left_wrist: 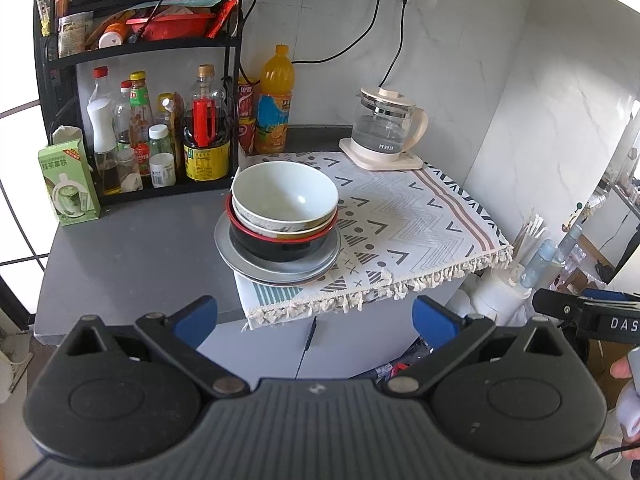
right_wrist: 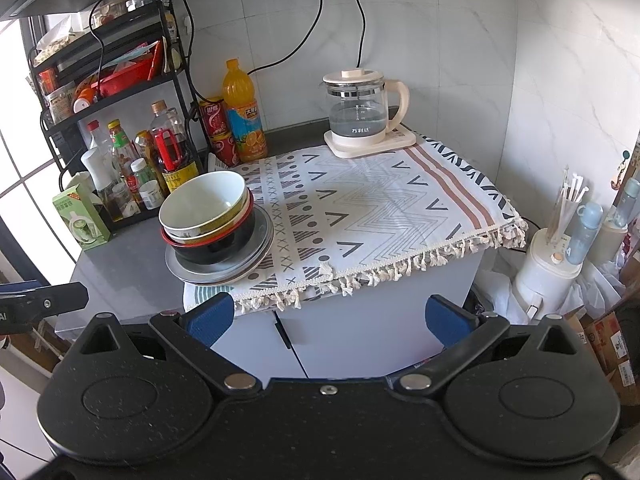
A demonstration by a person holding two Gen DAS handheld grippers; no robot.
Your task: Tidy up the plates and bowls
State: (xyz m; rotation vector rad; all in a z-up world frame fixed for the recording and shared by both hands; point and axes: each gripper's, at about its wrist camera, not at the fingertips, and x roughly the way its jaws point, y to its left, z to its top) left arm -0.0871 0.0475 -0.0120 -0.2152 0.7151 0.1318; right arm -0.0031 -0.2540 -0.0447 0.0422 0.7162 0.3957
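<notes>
Both hand-held grippers hang back from the desk with their blue-padded fingers spread wide and nothing between them: the left hand-held gripper [left_wrist: 316, 318] and the right hand-held gripper [right_wrist: 330, 318].

Ahead of the left hand-held gripper, and ahead and to the left of the right one, stands the stack of dishes. A smooth white bowl [left_wrist: 285, 194] sits on top, nested in a pale speckled bowl [left_wrist: 256, 222], which nests in a glossy black bowl with a red rim [left_wrist: 276, 246]. All three rest on round grey plates [left_wrist: 230, 254] with a dull metallic look. The plates straddle the near left edge of a woven cloth [left_wrist: 404, 220] printed with zigzags, triangles and crosses and fringed with cream tassels, and the bare grey desk [left_wrist: 132, 248] beside it.

Farther back on the cloth, a clear glass kettle [right_wrist: 360, 114] with a cream lid, handle and base carries Chinese characters. Behind the stack stand an orange juice bottle [right_wrist: 242, 116] and a black wire rack of sauce bottles [left_wrist: 160, 128]. A green carton [left_wrist: 68, 182] with Chinese print stands left of the rack.
</notes>
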